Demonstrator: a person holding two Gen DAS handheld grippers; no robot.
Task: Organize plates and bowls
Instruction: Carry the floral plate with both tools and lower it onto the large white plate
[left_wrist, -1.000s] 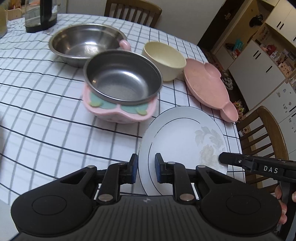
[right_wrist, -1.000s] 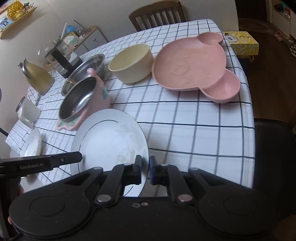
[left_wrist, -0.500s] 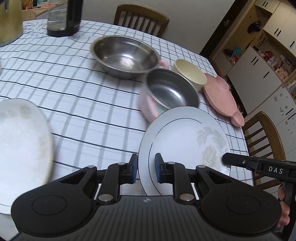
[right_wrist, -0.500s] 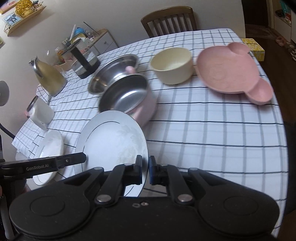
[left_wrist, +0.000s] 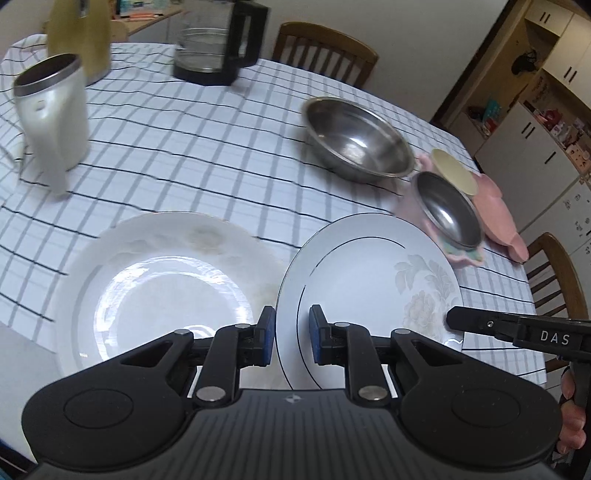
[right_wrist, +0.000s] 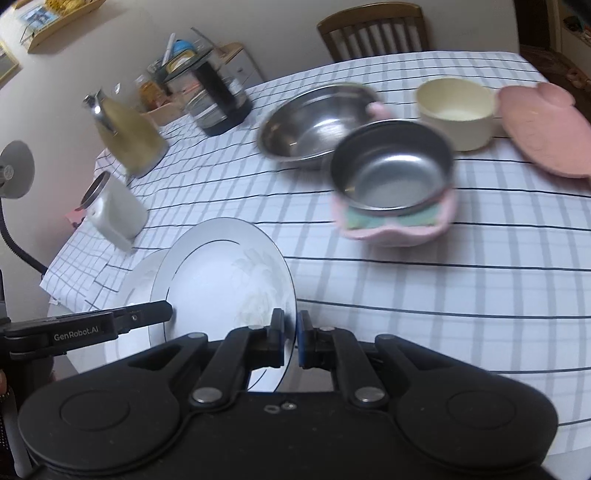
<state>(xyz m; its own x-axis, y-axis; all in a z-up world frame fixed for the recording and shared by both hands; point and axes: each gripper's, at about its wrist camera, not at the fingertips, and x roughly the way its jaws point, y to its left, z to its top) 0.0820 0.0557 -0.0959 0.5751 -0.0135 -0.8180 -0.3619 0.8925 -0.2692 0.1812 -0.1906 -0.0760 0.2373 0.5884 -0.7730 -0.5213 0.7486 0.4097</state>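
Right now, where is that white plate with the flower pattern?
The flowered plate is held up over the checked table, its rim pinched by the left gripper and right gripper, just beside another white plate on the cloth.

Soft, even indoor light. Glare streaks the white plate (left_wrist: 162, 288) at eight o'clock. Motion blur smears the jug (left_wrist: 51, 114) and bowls (right_wrist: 391, 181); fisheye bending curves the surface (left_wrist: 192, 155) grid toward every edge.
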